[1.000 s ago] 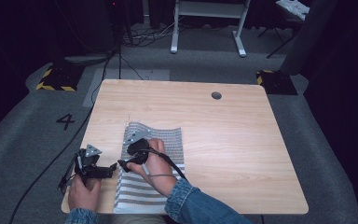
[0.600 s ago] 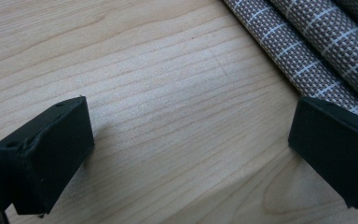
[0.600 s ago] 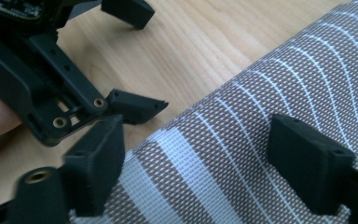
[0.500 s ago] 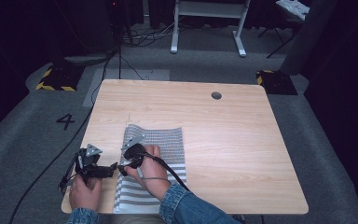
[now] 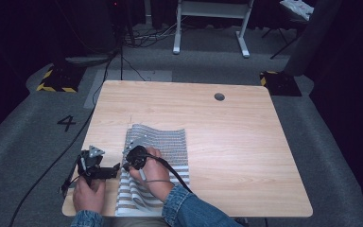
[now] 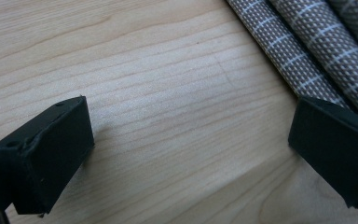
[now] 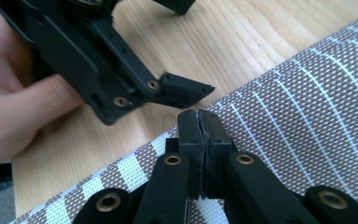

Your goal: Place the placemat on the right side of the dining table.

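Two black grippers of matte plastic: left gripper (image 5: 115, 171), right gripper (image 5: 125, 164). Blocky, square-edged pads at the jaws' tips. Behind the jaws, black linkage bars pinned with brass-coloured rivets. Farther behind, a grey three-cornered plate on top and a black trailing cable. Blue denim sleeves (image 5: 189, 210) at both wrists.

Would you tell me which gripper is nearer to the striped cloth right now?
The right gripper: its jaws have just closed and sit on the striped cloth at its edge. The left gripper hangs open over bare table beside it.
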### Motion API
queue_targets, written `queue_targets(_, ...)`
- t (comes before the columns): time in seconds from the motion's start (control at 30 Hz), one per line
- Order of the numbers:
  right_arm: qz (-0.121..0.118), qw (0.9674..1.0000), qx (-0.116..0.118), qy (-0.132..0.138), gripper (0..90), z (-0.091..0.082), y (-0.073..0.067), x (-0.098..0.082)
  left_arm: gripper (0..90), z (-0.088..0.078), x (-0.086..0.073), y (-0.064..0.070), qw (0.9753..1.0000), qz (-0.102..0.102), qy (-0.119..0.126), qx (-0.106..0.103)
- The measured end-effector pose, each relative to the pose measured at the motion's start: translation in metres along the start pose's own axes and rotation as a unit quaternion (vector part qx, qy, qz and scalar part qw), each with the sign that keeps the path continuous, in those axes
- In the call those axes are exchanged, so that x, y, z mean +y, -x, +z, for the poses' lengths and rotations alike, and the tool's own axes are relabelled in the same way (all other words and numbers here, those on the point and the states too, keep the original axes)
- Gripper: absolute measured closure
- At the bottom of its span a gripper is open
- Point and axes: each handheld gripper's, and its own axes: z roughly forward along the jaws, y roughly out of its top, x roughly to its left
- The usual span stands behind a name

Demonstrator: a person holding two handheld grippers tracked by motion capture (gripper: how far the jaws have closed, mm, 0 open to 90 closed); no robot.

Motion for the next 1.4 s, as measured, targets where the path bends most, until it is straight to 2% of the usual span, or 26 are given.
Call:
queue_targets(0.03,0.000,1.0000,0.000,0.000,89.5,0.000,0.000,0.000,0.1,0.000,0.000,0.000,1.0000,0.000,0.000,0.000)
queue_targets(0.1,-0.015,0.9998,0.003,0.011,89.6,-0.008,0.000,0.002,0.1,0.000,0.000,0.000,1.0000,0.002,-0.001,0.000)
queue_targets(0.17,-0.012,0.9999,0.003,0.010,89.7,-0.017,0.000,0.002,0.1,0.000,0.000,0.000,1.0000,0.000,0.000,0.000)
queue_targets(0.2,-0.017,0.9997,0.007,0.019,89.6,-0.021,0.001,0.003,0.0,0.000,0.000,0.000,1.0000,0.001,0.000,0.001)
queue_targets(0.23,-0.007,0.9998,0.004,0.018,89.7,-0.026,0.001,0.003,0.1,0.000,0.000,0.000,1.0000,-0.001,0.000,0.000)
queue_targets(0.27,-0.014,0.9996,0.005,0.026,89.7,-0.031,0.003,0.003,0.1,0.000,0.000,0.000,1.0000,-0.001,0.000,0.000)
queue_targets(0.4,-0.014,0.9990,0.001,0.043,89.7,-0.054,0.010,0.005,0.0,0.000,0.000,0.000,1.0000,0.000,0.000,0.000)
queue_targets(0.43,-0.014,0.9990,0.001,0.043,89.7,-0.054,0.010,0.005,0.1,0.000,0.000,0.000,1.0000,0.000,0.000,0.000)
queue_targets(0.47,-0.017,0.9988,-0.002,0.046,89.7,-0.060,0.012,0.005,0.1,0.000,0.000,0.000,1.0000,0.000,0.000,0.000)
queue_targets(0.5,-0.002,0.9987,-0.004,0.051,89.8,-0.073,0.014,0.005,0.1,0.000,0.000,0.000,1.0000,0.000,0.000,0.000)
queue_targets(0.57,-0.008,0.9982,-0.010,0.059,89.8,-0.086,0.020,0.005,0.1,0.000,0.000,0.000,1.0000,0.000,0.000,0.001)
queue_targets(0.67,0.006,0.9969,-0.014,0.077,89.8,-0.106,0.025,0.003,0.1,0.000,0.000,0.000,1.0000,0.001,0.001,0.001)
queue_targets(0.7,0.003,0.9963,-0.016,0.084,89.8,-0.113,0.027,0.003,0.1,0.000,0.000,-0.001,1.0000,0.002,0.000,0.000)
queue_targets(0.73,0.013,0.9956,-0.018,0.091,89.8,-0.120,0.027,0.003,0.1,0.000,0.000,-0.001,1.0000,0.002,0.001,0.000)
queue_targets(0.87,0.003,0.9939,-0.034,0.105,89.8,-0.148,0.037,0.002,0.1,0.000,0.000,-0.001,1.0000,0.002,0.001,0.000)
queue_targets(0.9,0.007,0.9934,-0.037,0.108,89.8,-0.156,0.038,0.001,0.1,0.000,0.000,-0.001,1.0000,0.002,0.001,0.000)
queue_targets(0.97,0.004,0.9921,-0.037,0.120,89.8,-0.170,0.043,0.001,0.1,0.000,0.000,-0.001,1.0000,0.002,0.000,0.001)
queue_targets(1.2,0.007,0.9879,-0.077,0.134,89.9,-0.219,0.061,-0.009,0.1,0.000,0.000,-0.001,1.0000,0.002,0.001,0.000)
queue_targets(1.23,0.007,0.9879,-0.077,0.134,89.9,-0.219,0.061,-0.009,0.1,0.000,0.000,-0.001,1.0000,0.002,0.001,0.000)
queue_targets(1.27,0.008,0.9864,-0.091,0.137,89.9,-0.231,0.066,-0.011,0.1,0.000,0.000,-0.001,1.0000,0.002,0.001,0.000)
queue_targets(1.4,0.009,0.9832,-0.119,0.138,90.0,-0.253,0.078,-0.015,0.1,0.000,0.001,-0.001,1.0000,0.005,0.000,0.000)
